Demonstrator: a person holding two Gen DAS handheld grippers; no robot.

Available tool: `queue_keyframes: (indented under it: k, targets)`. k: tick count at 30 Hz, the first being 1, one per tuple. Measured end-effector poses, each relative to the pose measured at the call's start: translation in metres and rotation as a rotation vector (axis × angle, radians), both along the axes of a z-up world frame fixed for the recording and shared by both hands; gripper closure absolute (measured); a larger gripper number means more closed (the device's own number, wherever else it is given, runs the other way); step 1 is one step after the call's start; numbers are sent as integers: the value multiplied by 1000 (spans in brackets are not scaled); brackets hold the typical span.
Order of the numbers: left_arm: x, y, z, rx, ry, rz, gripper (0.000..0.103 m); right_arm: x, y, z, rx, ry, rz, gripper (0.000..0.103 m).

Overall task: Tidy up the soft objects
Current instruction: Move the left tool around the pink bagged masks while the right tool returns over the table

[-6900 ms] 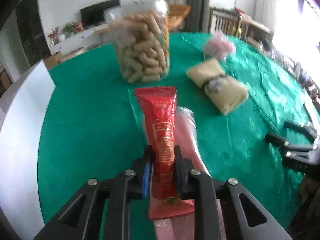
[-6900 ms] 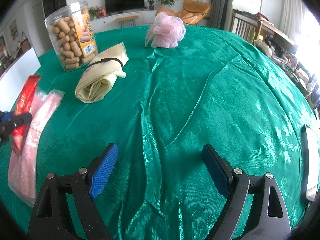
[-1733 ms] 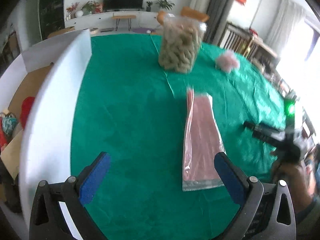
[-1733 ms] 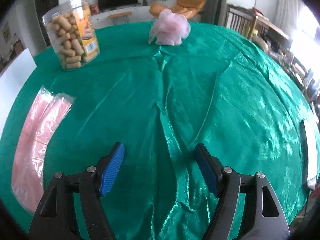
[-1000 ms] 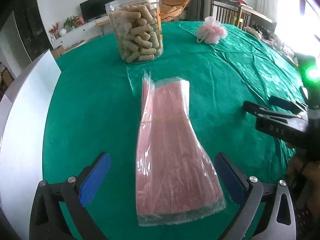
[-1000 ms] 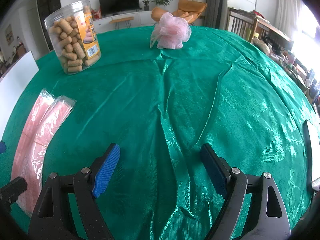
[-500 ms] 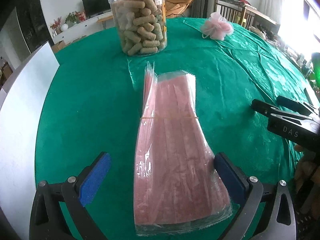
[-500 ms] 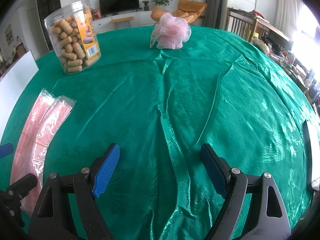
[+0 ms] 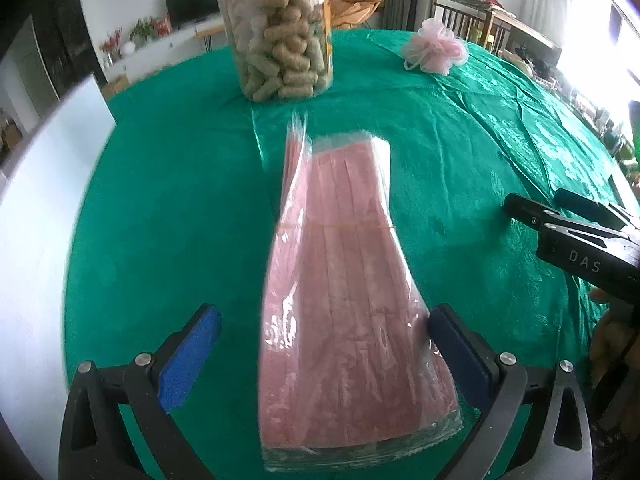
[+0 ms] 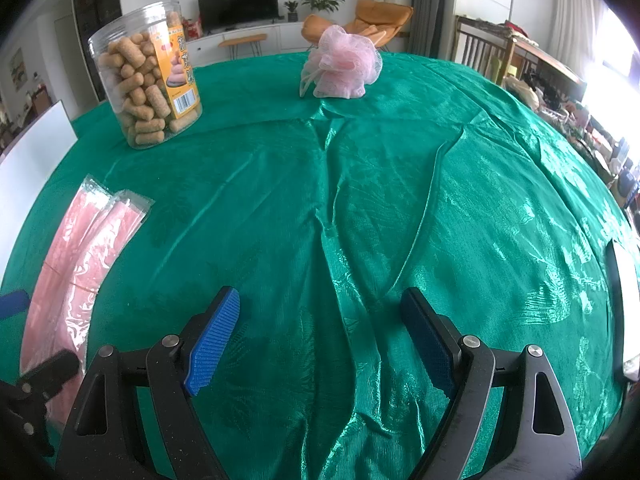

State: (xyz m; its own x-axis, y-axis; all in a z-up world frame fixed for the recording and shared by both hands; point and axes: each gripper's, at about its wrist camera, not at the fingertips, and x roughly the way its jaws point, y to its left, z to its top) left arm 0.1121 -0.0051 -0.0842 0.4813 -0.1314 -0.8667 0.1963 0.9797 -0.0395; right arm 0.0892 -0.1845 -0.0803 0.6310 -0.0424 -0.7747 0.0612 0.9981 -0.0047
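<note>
1. My left gripper (image 9: 324, 356) has its fingers spread wide, blue pads facing each other, with nothing clamped between them.
2. The pink packet (image 9: 344, 300), a flat clear bag of pink strips, lies on the green tablecloth (image 9: 168, 200) directly between those fingers. Its near end sits in the gap, closer to the right-hand pad, which looks to be touching or just beside the packet's edge; the left-hand pad stands clear of it.
3. The packet runs away from me along the fingers' line, narrowing toward its far end, with a thin band across its middle.
4. Beyond the packet's far end stands the clear snack jar (image 9: 280, 32), upright, apart from the packet. The pink mesh puff (image 9: 436, 50) rests farther back and to the right.
5. A white board (image 9: 44, 216) borders the table on my left.
6. My right gripper (image 10: 320, 336) also has its fingers apart, empty, hovering over bare wrinkled tablecloth (image 10: 400, 184).
7. From the right wrist view the pink packet (image 10: 76, 264) lies well off to the left, outside that gripper's fingers, with the tip of the left gripper over its near end.
8. In that view the snack jar (image 10: 148, 92) and mesh puff (image 10: 344, 68) sit at the far side of the table.
</note>
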Motion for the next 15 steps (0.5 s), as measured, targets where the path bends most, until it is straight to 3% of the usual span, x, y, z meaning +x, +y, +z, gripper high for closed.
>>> queue_keyframes:
  k: [9, 15]
  targets:
    - [5, 7, -3, -17, -57, 18, 0, 0, 0, 0, 0, 0, 0, 18]
    - [30, 18, -5, -8, -76, 55, 0, 0, 0, 0, 0, -1, -1, 18]
